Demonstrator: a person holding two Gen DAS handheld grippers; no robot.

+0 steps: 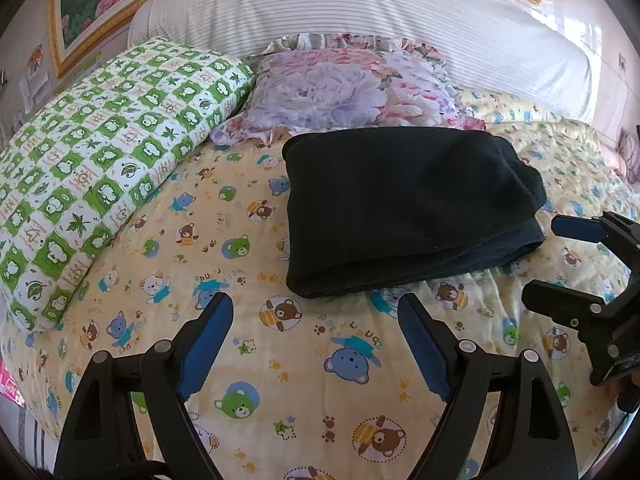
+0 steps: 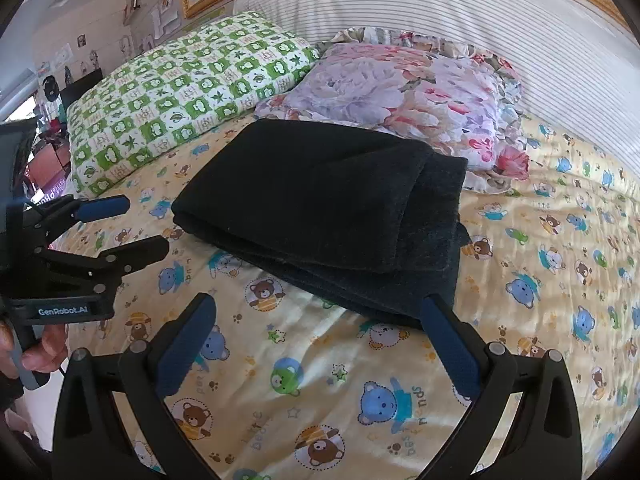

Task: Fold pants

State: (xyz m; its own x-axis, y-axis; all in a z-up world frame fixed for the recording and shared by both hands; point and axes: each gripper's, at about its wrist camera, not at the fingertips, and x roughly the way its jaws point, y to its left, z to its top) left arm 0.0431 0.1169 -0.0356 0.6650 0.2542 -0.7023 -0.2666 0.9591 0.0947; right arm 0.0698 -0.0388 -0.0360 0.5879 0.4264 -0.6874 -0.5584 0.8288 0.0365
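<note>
I have the bed point(image 1: 320, 380) filling both views, its yellow bear-print sheet bare and only lightly creased, which is why it serves as my folding surface. Behind it runs a striped white headboard point(image 1: 360, 12), with a gold-framed flower painting point(image 1: 92, 4) on the wall above; in the right wrist view, small pictures and clutter line the far wall. Two pillows sit at the head: the green one point(image 1: 104, 152) and the floral one point(image 1: 332, 88), pushed back so the middle stays free. The pants point(image 1: 404, 204) lie there as a compact black stack of layers, just in front of the floral pillow, edges roughly aligned, so I judge the folding done or nearly so. My left gripper point(image 1: 316, 344) is spread wide and empty, hovering just short of the stack. My right gripper point(image 2: 320, 344) is likewise spread and empty, one fingertip close to the lowest layer's corner; I cannot tell if it touches.
</note>
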